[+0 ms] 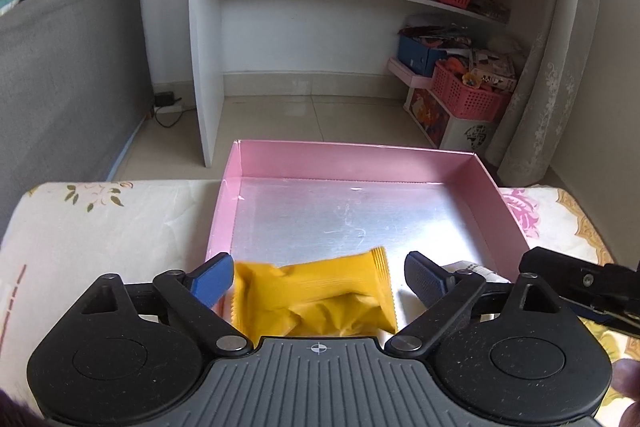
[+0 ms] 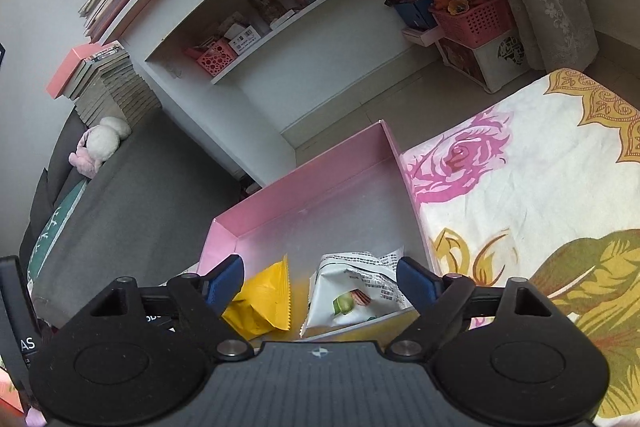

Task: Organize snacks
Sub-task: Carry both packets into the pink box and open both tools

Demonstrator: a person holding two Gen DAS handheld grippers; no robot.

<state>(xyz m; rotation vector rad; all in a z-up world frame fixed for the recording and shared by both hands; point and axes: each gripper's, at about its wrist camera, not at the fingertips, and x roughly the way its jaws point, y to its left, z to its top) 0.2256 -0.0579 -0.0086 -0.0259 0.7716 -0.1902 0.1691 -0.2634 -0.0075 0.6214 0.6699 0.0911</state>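
The left gripper (image 1: 319, 277) stands released, its blue pads apart, the yellow snack packet (image 1: 320, 301) lying loose between them at six o'clock in the pink box (image 1: 360, 163). The right gripper (image 2: 320, 283) is also released, over the white snack packet (image 2: 352, 291) just right of the yellow one on the flowered worktop (image 2: 520, 187).
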